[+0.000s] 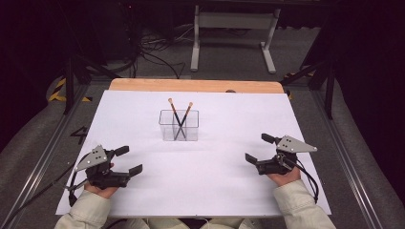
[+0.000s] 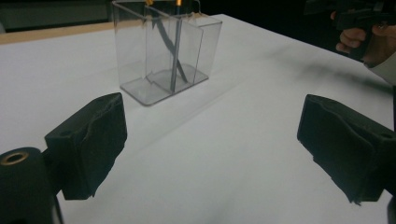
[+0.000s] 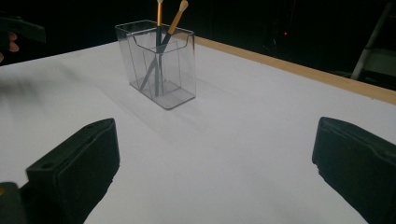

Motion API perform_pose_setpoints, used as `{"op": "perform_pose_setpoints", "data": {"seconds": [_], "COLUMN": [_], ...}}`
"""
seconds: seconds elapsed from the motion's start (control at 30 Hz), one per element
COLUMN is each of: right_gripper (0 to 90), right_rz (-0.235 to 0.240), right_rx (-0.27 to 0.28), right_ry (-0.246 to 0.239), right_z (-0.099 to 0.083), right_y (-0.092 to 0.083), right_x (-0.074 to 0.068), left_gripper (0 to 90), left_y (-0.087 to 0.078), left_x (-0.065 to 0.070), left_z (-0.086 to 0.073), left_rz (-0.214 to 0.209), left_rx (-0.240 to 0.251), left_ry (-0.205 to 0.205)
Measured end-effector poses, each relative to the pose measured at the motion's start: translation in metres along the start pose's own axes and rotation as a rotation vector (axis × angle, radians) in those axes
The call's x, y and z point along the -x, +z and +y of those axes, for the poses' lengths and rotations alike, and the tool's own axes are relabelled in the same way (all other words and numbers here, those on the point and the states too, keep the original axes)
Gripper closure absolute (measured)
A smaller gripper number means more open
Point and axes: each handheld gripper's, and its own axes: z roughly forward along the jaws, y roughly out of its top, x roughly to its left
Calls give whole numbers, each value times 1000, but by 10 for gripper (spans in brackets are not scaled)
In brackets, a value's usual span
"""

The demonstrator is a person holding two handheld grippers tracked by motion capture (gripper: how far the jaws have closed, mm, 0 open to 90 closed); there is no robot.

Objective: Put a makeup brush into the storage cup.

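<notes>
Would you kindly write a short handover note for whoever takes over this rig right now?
Left gripper: open, nothing held, low over the white table at its near left.
Right gripper: open, nothing held, at the near right.
Things: the clear holder stands mid-table, apart from both grippers, with two brushes crossed inside it, bristle ends up.
Done: nothing shows as moved out; both brushes sit in the holder.
Left: probably reaching in for the brushes, which neither gripper has touched.
</notes>
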Motion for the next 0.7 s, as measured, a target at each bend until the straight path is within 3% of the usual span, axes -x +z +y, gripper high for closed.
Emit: {"op": "perform_pose_setpoints", "data": {"seconds": [0.2, 0.33, 0.5, 0.7], "right_gripper": [9, 9, 9, 10], "right_rz": [2, -6, -12, -17], "right_rx": [-9, -1, -5, -6], "right_ry": [22, 22, 25, 25], "right_z": [-8, -10, -13, -13], "right_y": [3, 2, 5, 4], "right_x": [-2, -3, -2, -1], "left_gripper": [83, 72, 64, 48], "left_y": [4, 9, 6, 5], "left_x": [0, -1, -5, -7], "left_z": [-5, -8, -9, -8], "left_rz": [-4, -15, -13, 15], "left_rx": [-32, -49, -24, -7], "left_ry": [34, 20, -12, -14]}}
